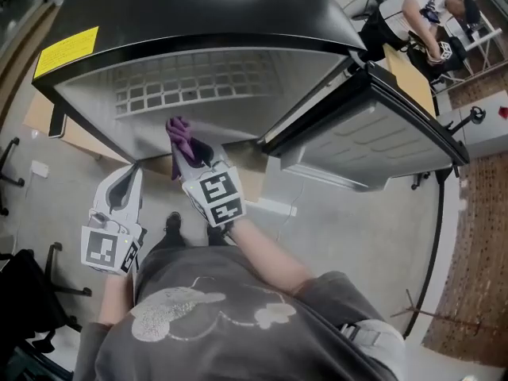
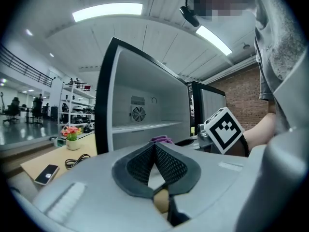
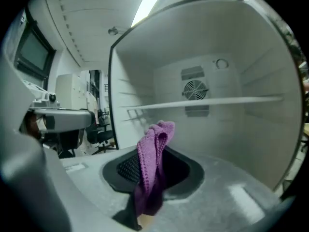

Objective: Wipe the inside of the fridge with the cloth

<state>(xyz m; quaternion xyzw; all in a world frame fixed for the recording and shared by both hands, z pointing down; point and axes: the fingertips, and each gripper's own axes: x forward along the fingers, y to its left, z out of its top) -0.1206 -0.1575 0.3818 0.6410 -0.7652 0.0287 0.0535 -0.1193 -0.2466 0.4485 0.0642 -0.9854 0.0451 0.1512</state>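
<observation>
Right gripper view shows the right gripper (image 3: 153,175) with its two jaws squeezed on a purple cloth (image 3: 150,151). The cloth sticks up from between the dark pads and flops over at the top. It points into the open fridge (image 3: 251,144), in front of the white back wall. A white shelf (image 3: 207,102) runs across the fridge, and a small round fan (image 3: 195,88) sits on the back wall by it. From the head view, the right gripper (image 1: 190,159) holds the cloth (image 1: 179,133) up at the front of the fridge opening. I cannot tell if the cloth touches the fridge. The left gripper (image 1: 127,182) hangs lower, beside the right one and outside the fridge. In the left gripper view, the left gripper (image 2: 155,161) has its jaws pressed together at the tips with nothing in them. The fridge is black outside, with a yellow sticker (image 1: 67,50) on top. Its door (image 1: 373,133) stands open at the right. Off to the left a table (image 2: 19,170) has a phone (image 2: 47,174), a black cable (image 2: 77,161) and a pot of flowers (image 2: 72,134) on it. Another person (image 1: 421,6) bends over far behind the door.
</observation>
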